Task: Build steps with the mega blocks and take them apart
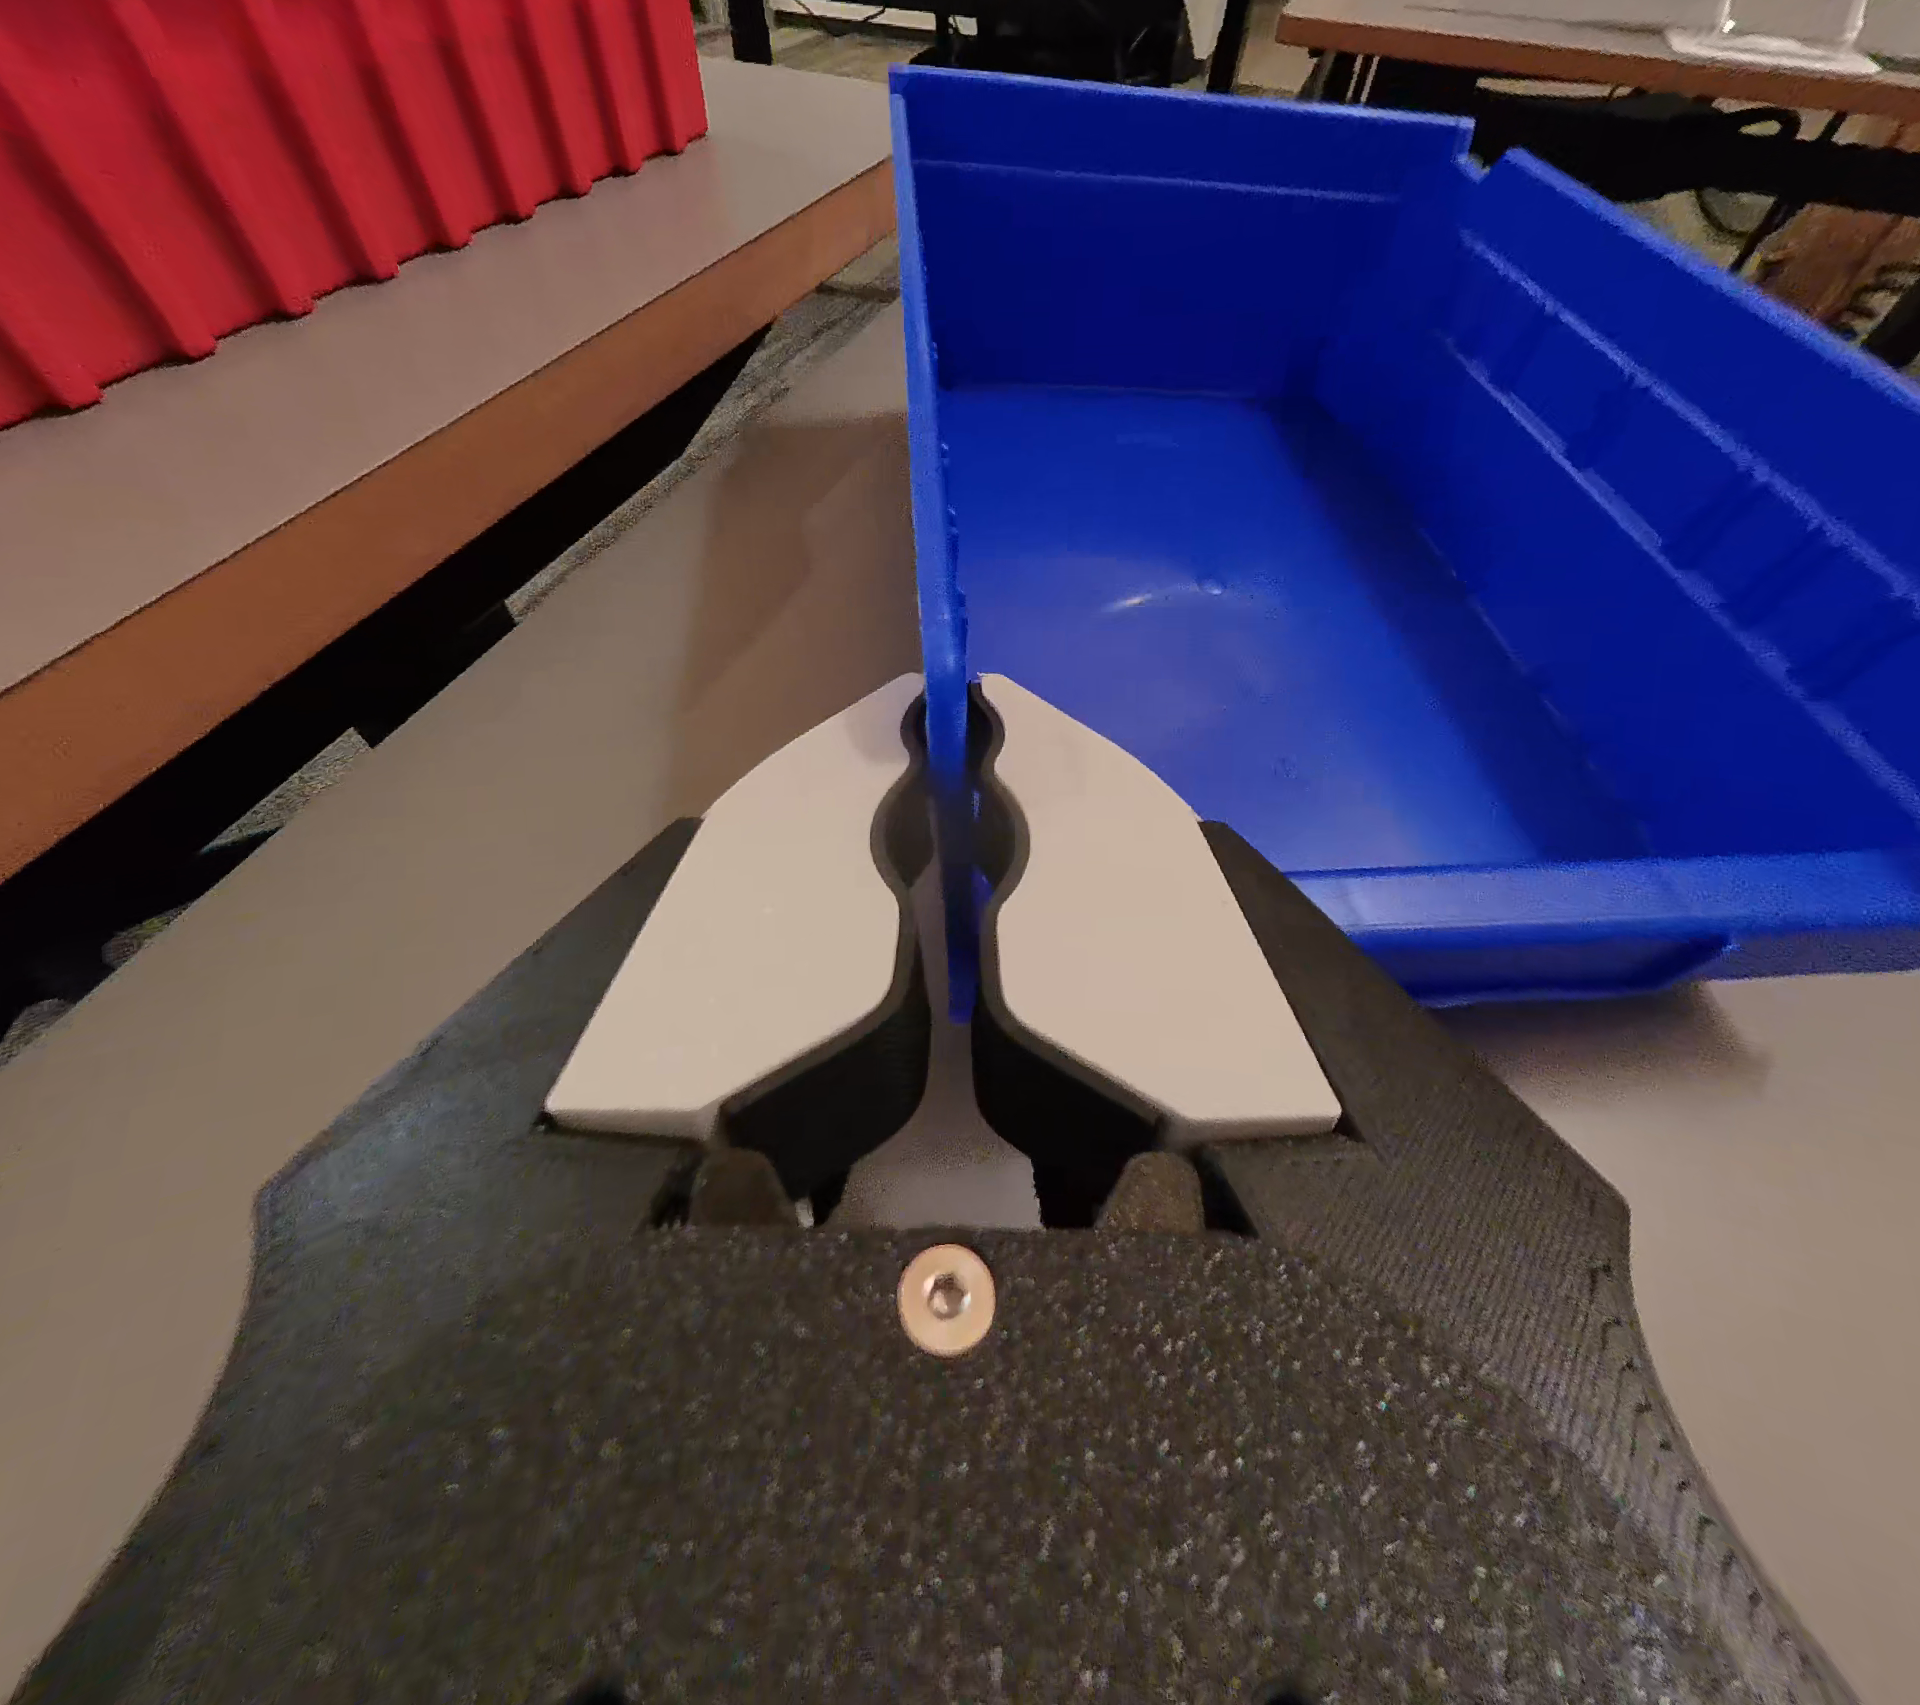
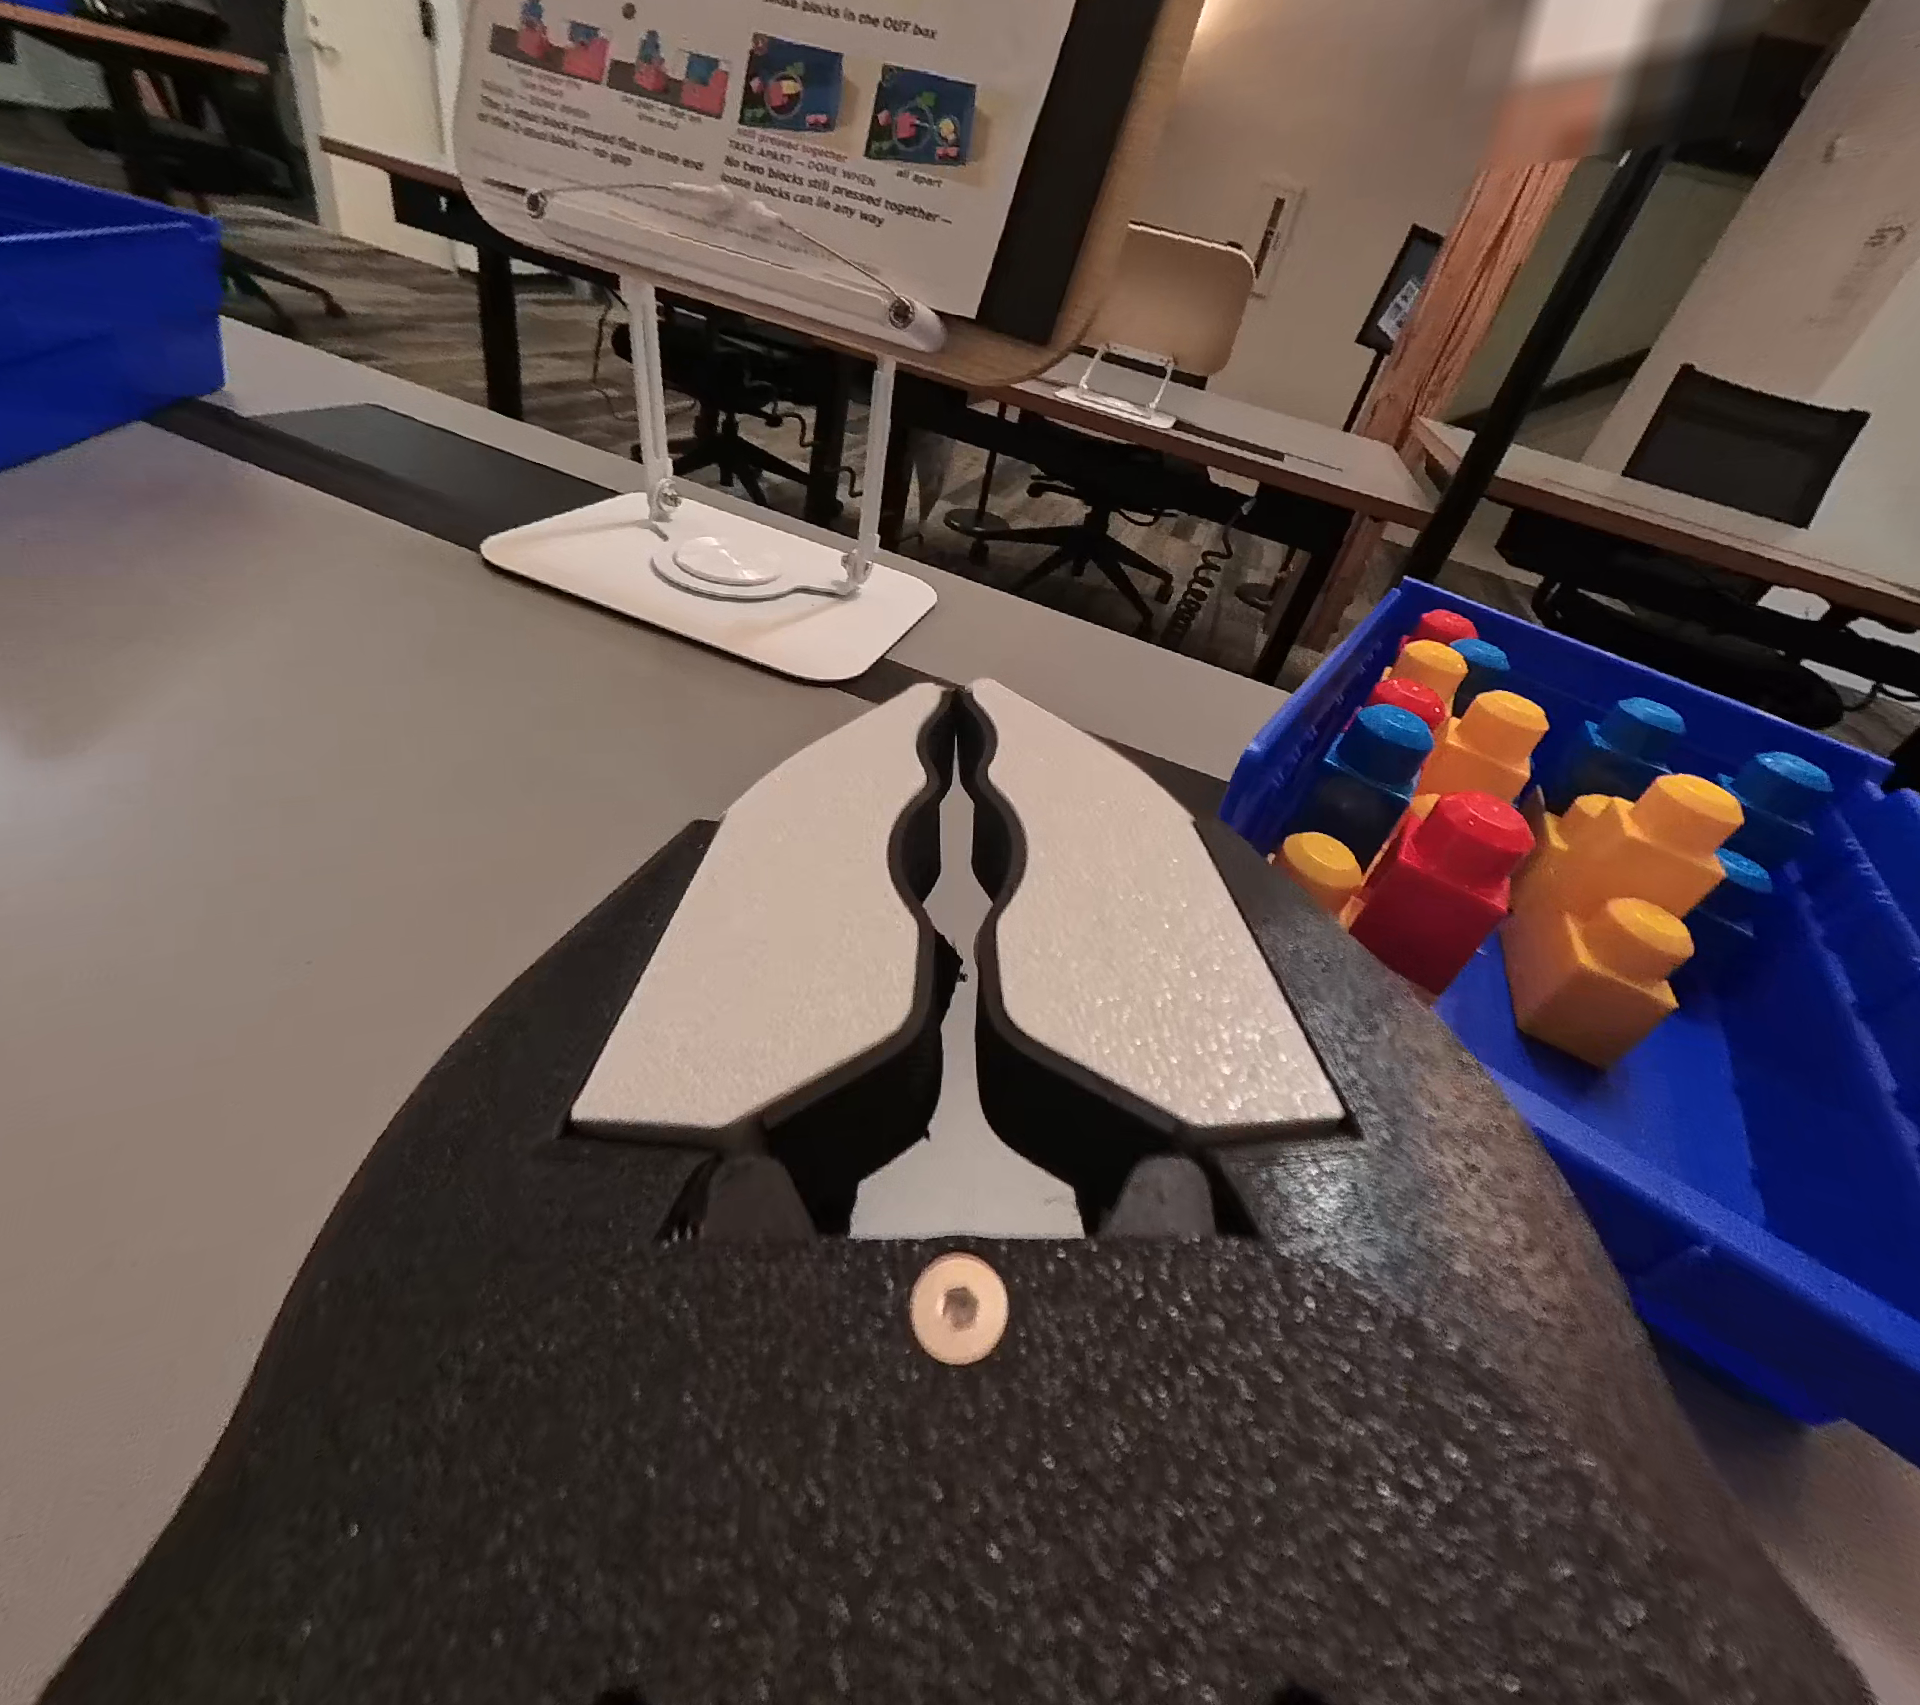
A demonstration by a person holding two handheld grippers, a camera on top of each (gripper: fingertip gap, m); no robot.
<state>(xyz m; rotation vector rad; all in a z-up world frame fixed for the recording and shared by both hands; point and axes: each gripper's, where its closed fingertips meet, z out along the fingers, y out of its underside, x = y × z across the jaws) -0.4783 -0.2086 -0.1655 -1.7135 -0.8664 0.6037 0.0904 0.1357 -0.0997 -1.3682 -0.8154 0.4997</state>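
My left gripper point(image 1: 954, 691) is shut on the left side wall of an empty blue bin point(image 1: 1299, 616); the thin blue wall runs between both pads. The bin sits on the grey table point(image 1: 520, 876). In the right wrist view my right gripper point(image 2: 958, 691) is shut with nothing between its pads, above the grey table point(image 2: 312, 772). To its right stands a second blue bin point(image 2: 1714, 1167) with several red, orange and blue mega blocks; a red block point(image 2: 1455, 886) and an orange block point(image 2: 1621, 917) lie nearest. The first bin also shows in the right wrist view at the far left point(image 2: 94, 305).
A red ribbed bin point(image 1: 312, 45) stands on a higher table to the left. A white stand point(image 2: 717, 575) holding an instruction sheet sits at the table's far edge. A black strip point(image 2: 416, 450) lies along that edge. Other desks and chairs are behind. Left tips to right tips: about 65 cm. My right gripper's tips are some 20 cm from the red block point(image 2: 1455, 886).
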